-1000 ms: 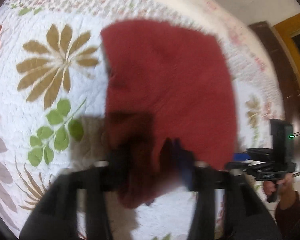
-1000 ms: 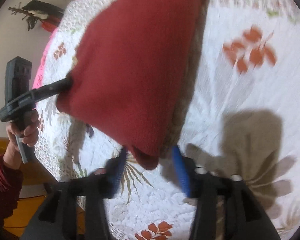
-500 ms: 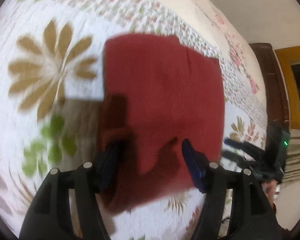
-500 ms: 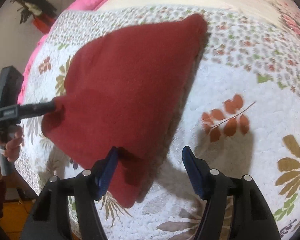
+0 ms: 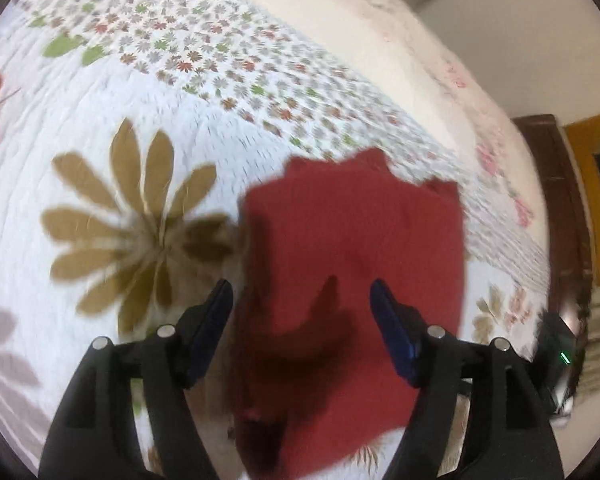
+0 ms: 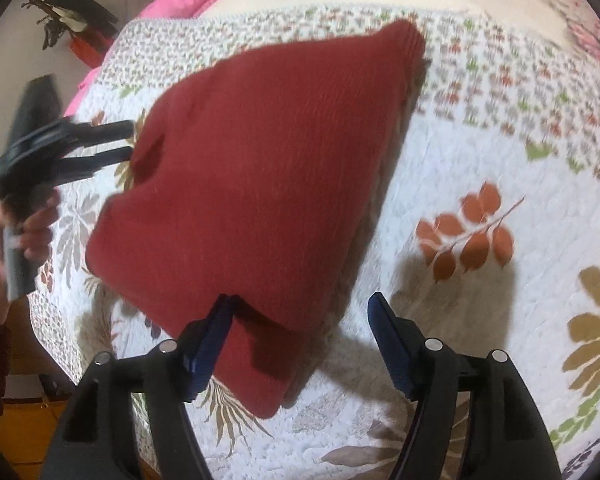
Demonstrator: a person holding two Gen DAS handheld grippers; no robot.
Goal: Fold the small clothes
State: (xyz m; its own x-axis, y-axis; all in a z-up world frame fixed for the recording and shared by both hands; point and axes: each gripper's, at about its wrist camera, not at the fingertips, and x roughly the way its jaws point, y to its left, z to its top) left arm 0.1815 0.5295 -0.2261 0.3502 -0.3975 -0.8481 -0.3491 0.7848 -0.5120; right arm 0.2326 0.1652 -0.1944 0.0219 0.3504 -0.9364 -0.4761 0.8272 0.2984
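folded red garment [image 5: 352, 264] on floral quilt [image 5: 100, 128], left tool [image 5: 302, 304] released, right tool [image 6: 300, 320] released

A second ago both grippers were clamped on the dark red knitted garment [image 5: 352, 280], holding its near edge up off the white floral quilted bedspread [image 5: 100, 128]. Now the left gripper [image 5: 301, 312] and the right gripper [image 6: 300, 328] have their blue-tipped jaws spread wide and have let go. The garment has dropped and lies folded flat on the bedspread, and both grippers have drawn back from it.
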